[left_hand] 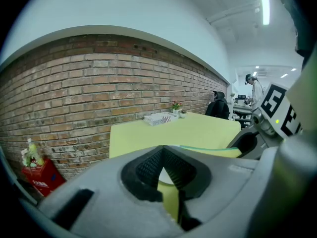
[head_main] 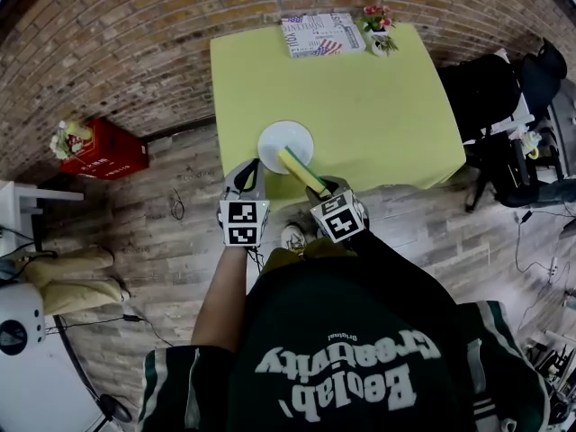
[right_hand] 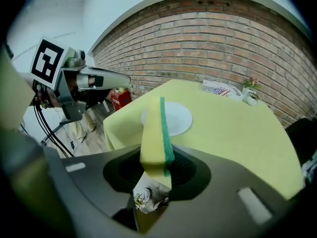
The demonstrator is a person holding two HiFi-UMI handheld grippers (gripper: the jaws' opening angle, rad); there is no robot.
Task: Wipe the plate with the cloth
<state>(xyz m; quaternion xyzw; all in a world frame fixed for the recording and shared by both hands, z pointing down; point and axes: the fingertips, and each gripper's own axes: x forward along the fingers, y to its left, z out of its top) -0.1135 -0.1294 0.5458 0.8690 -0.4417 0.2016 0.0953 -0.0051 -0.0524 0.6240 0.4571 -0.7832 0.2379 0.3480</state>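
Observation:
A white plate (head_main: 277, 140) lies near the front left of the table with the yellow-green cover (head_main: 378, 106). My right gripper (head_main: 317, 187) is shut on a yellow sponge with a green face (head_main: 301, 171), which reaches out over the plate's right part; whether it touches the plate is unclear. In the right gripper view the sponge (right_hand: 154, 143) stands on edge between the jaws of my right gripper (right_hand: 156, 170), with the plate (right_hand: 178, 118) beyond. My left gripper (head_main: 245, 176) hovers at the plate's near left edge, shut and empty (left_hand: 162, 150); a sliver of plate (left_hand: 166, 176) shows below its jaws.
A flag-patterned box (head_main: 322, 34) and a small flower pot (head_main: 378, 21) sit at the table's far edge. On the wooden floor stand a red crate (head_main: 103, 151) at left and black chairs with bags (head_main: 504, 97) at right. A brick wall runs behind.

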